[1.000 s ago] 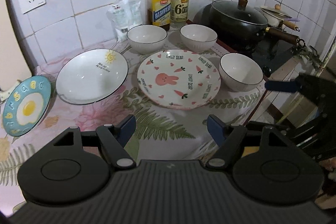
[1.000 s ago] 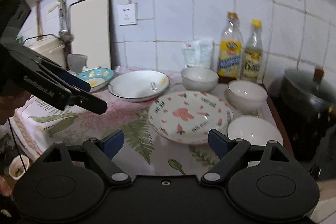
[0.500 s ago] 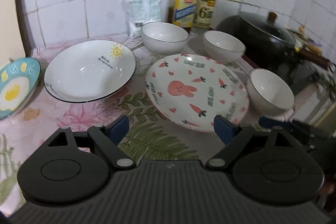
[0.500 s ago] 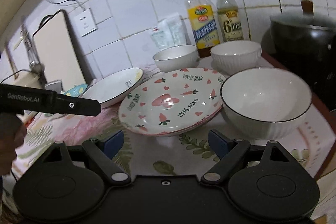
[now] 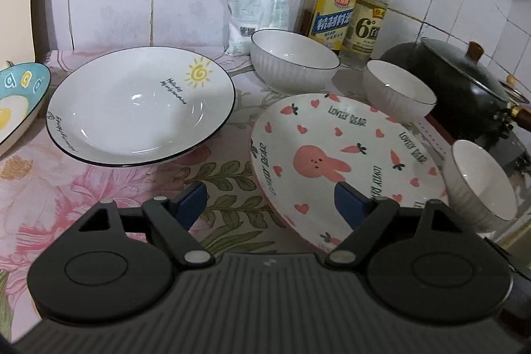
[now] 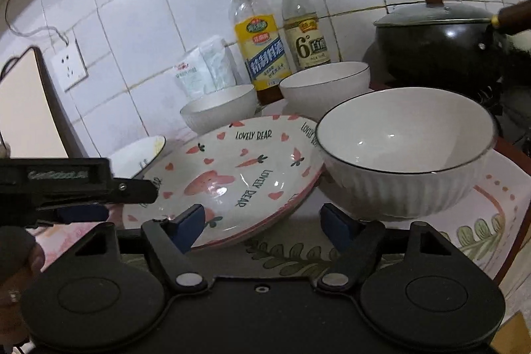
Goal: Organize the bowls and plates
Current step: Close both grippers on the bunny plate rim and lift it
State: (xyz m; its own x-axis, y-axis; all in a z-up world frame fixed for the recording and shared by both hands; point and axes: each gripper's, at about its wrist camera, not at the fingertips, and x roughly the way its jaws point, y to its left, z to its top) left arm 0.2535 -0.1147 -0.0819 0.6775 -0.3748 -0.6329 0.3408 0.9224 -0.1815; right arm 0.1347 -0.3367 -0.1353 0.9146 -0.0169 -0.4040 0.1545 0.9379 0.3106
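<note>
Wok (image 5: pixel 458 88) sits far right, sun plate (image 5: pixel 139 105) left beside the bunny plate (image 5: pixel 338 161), three bowls (image 6: pixel 405 151) around it on the counter. Left gripper (image 5: pixel 268 204) and right gripper (image 6: pixel 262 223) both spread wide, holding nothing.

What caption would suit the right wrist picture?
Open right gripper nears a white ribbed bowl beside the bunny plate.
</note>
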